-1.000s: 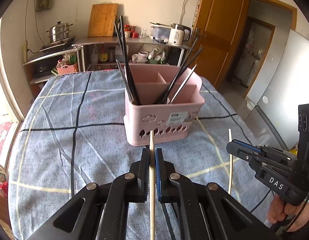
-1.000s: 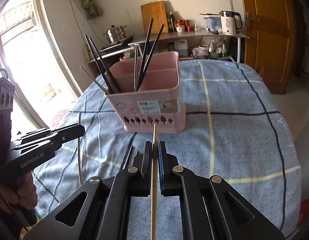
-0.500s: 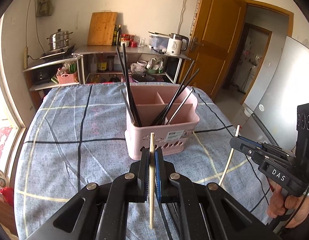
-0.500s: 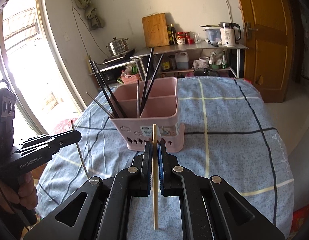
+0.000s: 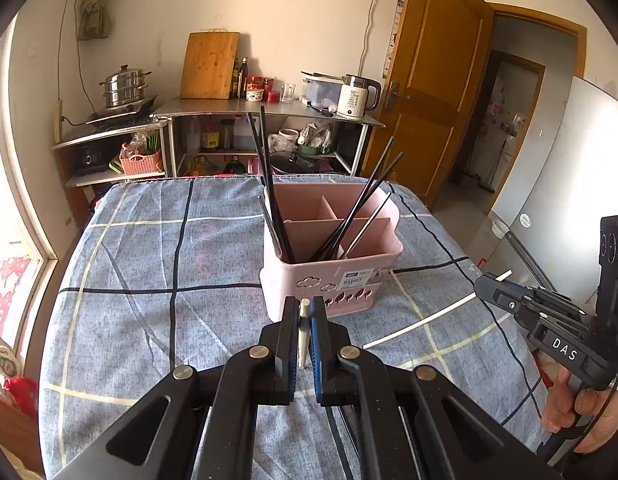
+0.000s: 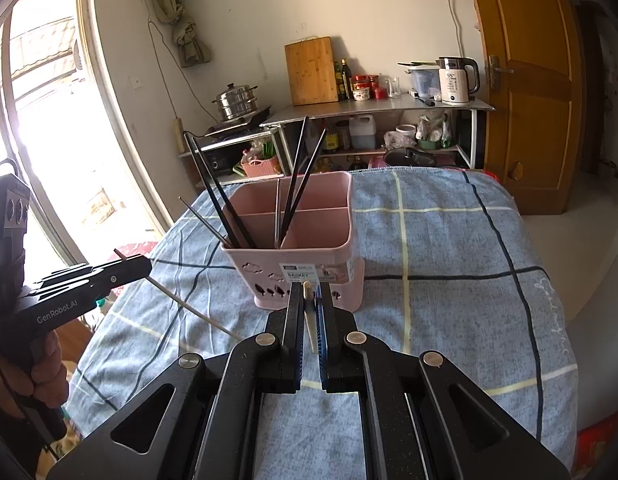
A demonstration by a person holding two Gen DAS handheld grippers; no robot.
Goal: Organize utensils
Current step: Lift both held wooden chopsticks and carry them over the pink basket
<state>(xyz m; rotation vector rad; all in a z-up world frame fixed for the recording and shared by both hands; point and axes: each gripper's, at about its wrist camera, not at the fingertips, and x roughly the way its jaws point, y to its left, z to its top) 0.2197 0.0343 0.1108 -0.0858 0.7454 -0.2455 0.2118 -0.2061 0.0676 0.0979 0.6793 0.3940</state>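
A pink utensil basket point(image 5: 329, 276) point(image 6: 297, 256) stands on the blue checked tablecloth, with several black chopsticks point(image 5: 275, 208) and a thin metal one leaning in its front compartments. My left gripper point(image 5: 303, 312) is shut on a pale wooden chopstick point(image 5: 303, 332), raised in front of the basket. My right gripper point(image 6: 307, 296) is shut on a second wooden chopstick point(image 6: 309, 320). Each gripper shows in the other's view, its chopstick slanting down toward the cloth: the right one point(image 5: 489, 284) with its stick point(image 5: 425, 320), the left one point(image 6: 137, 266) with its stick point(image 6: 197, 312).
The tablecloth point(image 5: 149, 264) covers the whole table. Behind it stand metal shelves point(image 5: 265, 136) with a kettle point(image 5: 355, 98), cutting board, steamer pot and jars. A wooden door point(image 5: 429, 92) is at the right, a window point(image 6: 41, 120) at the left.
Both grippers have lifted and pulled back from the basket. Each held chopstick has tilted from upright to a slant, with less of it showing past the fingers.
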